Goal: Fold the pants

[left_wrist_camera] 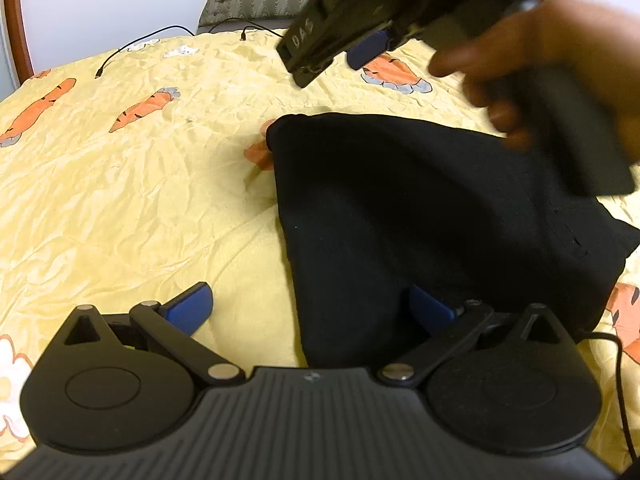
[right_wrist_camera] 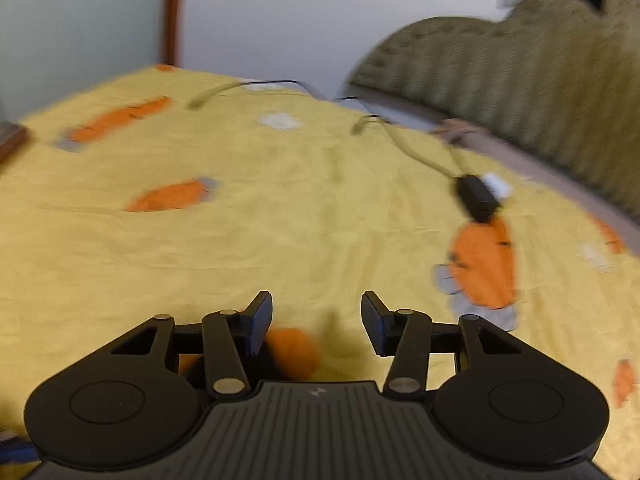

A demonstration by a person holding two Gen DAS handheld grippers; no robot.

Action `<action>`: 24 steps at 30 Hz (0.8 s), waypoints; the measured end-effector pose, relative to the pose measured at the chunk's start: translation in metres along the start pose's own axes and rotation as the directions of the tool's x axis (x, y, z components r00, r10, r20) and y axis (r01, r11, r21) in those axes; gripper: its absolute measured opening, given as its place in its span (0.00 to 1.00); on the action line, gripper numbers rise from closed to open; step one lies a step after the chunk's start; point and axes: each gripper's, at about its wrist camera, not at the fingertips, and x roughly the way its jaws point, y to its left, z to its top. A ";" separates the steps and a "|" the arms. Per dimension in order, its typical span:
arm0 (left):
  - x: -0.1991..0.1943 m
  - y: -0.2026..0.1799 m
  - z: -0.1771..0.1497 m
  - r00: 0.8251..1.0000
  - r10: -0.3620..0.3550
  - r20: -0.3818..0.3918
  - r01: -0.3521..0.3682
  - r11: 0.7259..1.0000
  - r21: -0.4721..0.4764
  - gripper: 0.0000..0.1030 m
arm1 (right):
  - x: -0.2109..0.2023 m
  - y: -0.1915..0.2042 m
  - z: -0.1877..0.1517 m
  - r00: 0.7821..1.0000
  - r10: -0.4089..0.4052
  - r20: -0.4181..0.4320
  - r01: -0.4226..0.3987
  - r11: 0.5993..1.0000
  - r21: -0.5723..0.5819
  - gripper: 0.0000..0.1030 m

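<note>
The black pants lie folded into a compact bundle on the yellow carrot-print bedsheet, likely near finished. The left gripper straddles their near edge, jaws wide open, gripping nothing. The right gripper hangs above, jaws half-open and empty.

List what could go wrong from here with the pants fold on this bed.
1. The left gripper is open and straddles the edge of the black pants; closing there may pinch only one layer.
2. The right gripper is open, empty and above the folded cloth; dropping back could muss it.
3. A cable and its black plug lie on the yellow sheet and could snag.
</note>
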 end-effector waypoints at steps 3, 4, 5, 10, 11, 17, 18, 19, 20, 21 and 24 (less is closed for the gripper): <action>0.000 -0.001 0.001 1.000 0.004 -0.001 -0.004 1.000 -0.004 1.00 | 0.011 0.017 -0.004 0.979 0.116 -0.166 -0.136 0.985 -0.111 0.59; 0.000 0.000 0.000 1.000 0.005 0.000 -0.005 1.000 -0.004 1.00 | 0.020 0.027 -0.009 0.983 0.047 -0.179 -0.079 0.981 -0.179 0.63; 0.000 0.000 0.000 1.000 0.008 0.002 -0.008 1.000 -0.005 1.00 | 0.030 0.035 -0.013 0.983 -0.008 -0.185 -0.034 0.975 -0.221 0.78; -0.001 -0.001 0.000 1.000 0.016 0.000 -0.016 1.000 -0.004 1.00 | 0.038 0.020 -0.011 0.996 -0.078 -0.039 0.073 0.991 -0.108 0.87; -0.001 -0.002 0.000 1.000 0.018 0.002 -0.018 1.000 -0.002 1.00 | 0.030 0.017 -0.010 0.994 -0.112 -0.013 0.110 0.989 -0.103 0.86; -0.002 -0.003 -0.003 1.000 0.019 0.007 -0.019 1.000 -0.006 1.00 | -0.010 0.003 -0.008 0.995 0.078 -0.058 -0.083 0.993 -0.088 0.86; -0.002 -0.002 -0.003 1.000 0.020 0.008 -0.020 1.000 -0.006 1.00 | -0.006 0.009 -0.011 0.994 0.074 -0.083 -0.084 0.989 -0.118 0.86; -0.002 -0.002 -0.004 1.000 0.020 0.008 -0.020 1.000 -0.007 1.00 | 0.003 0.017 -0.015 0.993 0.041 -0.110 -0.058 0.986 -0.159 0.86; -0.002 -0.003 -0.004 1.000 0.020 0.009 -0.020 1.000 -0.008 1.00 | 0.015 0.024 -0.018 0.992 -0.012 -0.129 -0.013 0.981 -0.192 0.87; -0.002 -0.003 -0.004 1.000 0.024 0.011 -0.024 1.000 -0.006 1.00 | 0.028 0.028 -0.022 0.989 -0.058 -0.134 0.029 0.977 -0.209 0.92; -0.002 -0.003 -0.005 1.000 0.024 0.010 -0.024 1.000 -0.003 1.00 | 0.040 0.017 -0.021 0.998 -0.020 -0.053 0.018 0.999 -0.047 0.97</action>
